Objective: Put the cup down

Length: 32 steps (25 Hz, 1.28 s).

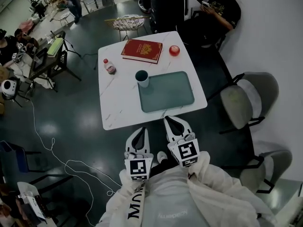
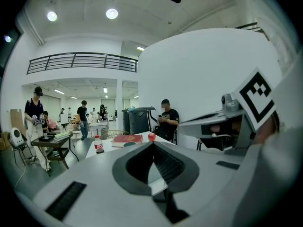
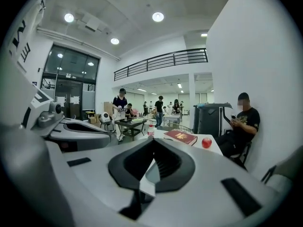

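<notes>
The cup (image 1: pixel 142 78), white with a dark inside, stands upright on the white table (image 1: pixel 116 103), touching the left edge of the teal tray (image 1: pixel 166 91). Neither gripper is near it. Both are held close to the person's body, below the table's near edge. My left gripper (image 1: pixel 140 131) has its jaws together with nothing in them, and my right gripper (image 1: pixel 171 120) is likewise shut and empty. In the left gripper view the shut jaws of the left gripper (image 2: pixel 152 144) point at the table, where the cup's rim (image 2: pixel 124 144) just shows. The right gripper (image 3: pixel 154 141) hides the cup.
A red book (image 1: pixel 141 50), a red apple (image 1: pixel 174 50) and a small bottle (image 1: pixel 109 66) sit at the table's far side. Grey chairs (image 1: pixel 248 98) stand to the right. A seated person (image 1: pixel 220 11) is beyond the table. Cables (image 1: pixel 61 160) lie on the floor at left.
</notes>
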Available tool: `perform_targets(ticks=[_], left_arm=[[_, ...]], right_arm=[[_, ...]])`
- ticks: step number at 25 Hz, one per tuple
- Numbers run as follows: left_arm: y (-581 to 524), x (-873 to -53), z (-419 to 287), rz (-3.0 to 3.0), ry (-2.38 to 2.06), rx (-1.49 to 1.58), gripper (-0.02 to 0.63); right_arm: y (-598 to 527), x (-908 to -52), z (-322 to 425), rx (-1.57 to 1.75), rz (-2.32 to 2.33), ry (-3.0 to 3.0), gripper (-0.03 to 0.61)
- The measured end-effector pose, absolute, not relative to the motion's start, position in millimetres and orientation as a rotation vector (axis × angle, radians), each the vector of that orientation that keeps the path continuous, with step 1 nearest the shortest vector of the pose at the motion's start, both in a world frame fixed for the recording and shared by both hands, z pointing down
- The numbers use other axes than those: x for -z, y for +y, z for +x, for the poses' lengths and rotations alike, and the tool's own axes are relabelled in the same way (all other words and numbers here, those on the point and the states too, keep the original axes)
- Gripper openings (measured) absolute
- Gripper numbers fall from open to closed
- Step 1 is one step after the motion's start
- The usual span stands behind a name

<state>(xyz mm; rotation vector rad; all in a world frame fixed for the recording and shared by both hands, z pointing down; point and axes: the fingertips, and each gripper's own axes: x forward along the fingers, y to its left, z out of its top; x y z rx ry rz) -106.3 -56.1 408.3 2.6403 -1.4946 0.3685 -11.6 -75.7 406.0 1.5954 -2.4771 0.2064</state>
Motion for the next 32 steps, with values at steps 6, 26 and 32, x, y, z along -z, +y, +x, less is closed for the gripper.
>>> perform_targets(ticks=[6,26,32], left_arm=[[-59,-410,-88,2.646,-1.487,-0.382,0.011],[-71,-395,-19,2.624,-1.575,-0.388,0.011],[-78,-380,-7,2.656,-1.591,-0.379,0.011]], right_arm=[[-75,-414,8,-0.245,1.59,-2.458,0.008],[-66,-405,59,-0.211,1.432,-2.548,0.006],[-70,-402,78,-0.235,1.435,-2.56,0.006]])
